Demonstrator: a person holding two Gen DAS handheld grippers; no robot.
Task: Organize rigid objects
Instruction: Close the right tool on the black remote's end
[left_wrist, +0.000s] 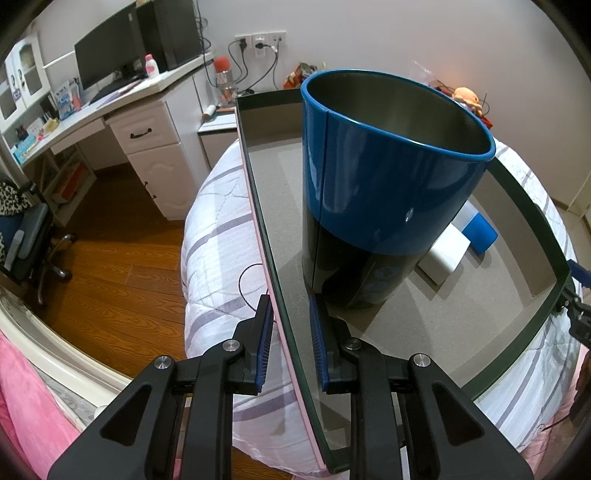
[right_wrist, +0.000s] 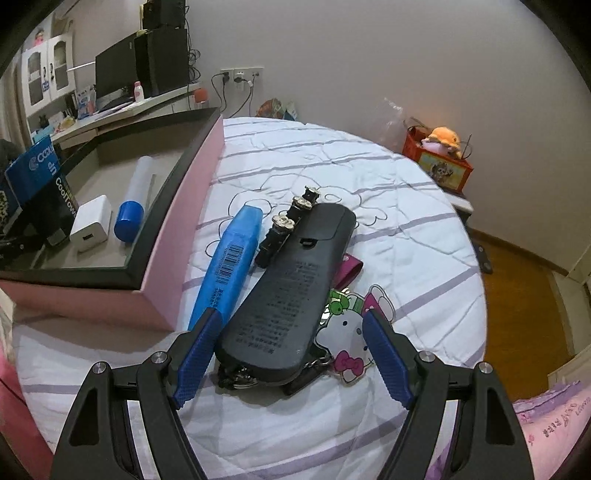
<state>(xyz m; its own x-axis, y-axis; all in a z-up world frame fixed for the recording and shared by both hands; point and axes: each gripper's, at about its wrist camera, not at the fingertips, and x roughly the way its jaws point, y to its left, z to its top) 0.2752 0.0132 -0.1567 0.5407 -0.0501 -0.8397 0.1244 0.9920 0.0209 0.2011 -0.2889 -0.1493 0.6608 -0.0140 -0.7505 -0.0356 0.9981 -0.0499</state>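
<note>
In the left wrist view, the left tongs were clenched on the side wall of the pink box, with the blue tin standing inside just ahead of them. In the right wrist view, the right tongs stood released astride the near end of the black remote on the bed, the blue case just left of it.

A pink box with a dark rim sits on the bed, holding an upright blue-and-black can, a white charger and a blue-capped tube; beside it lie a black remote, face down, and a blue case
</note>
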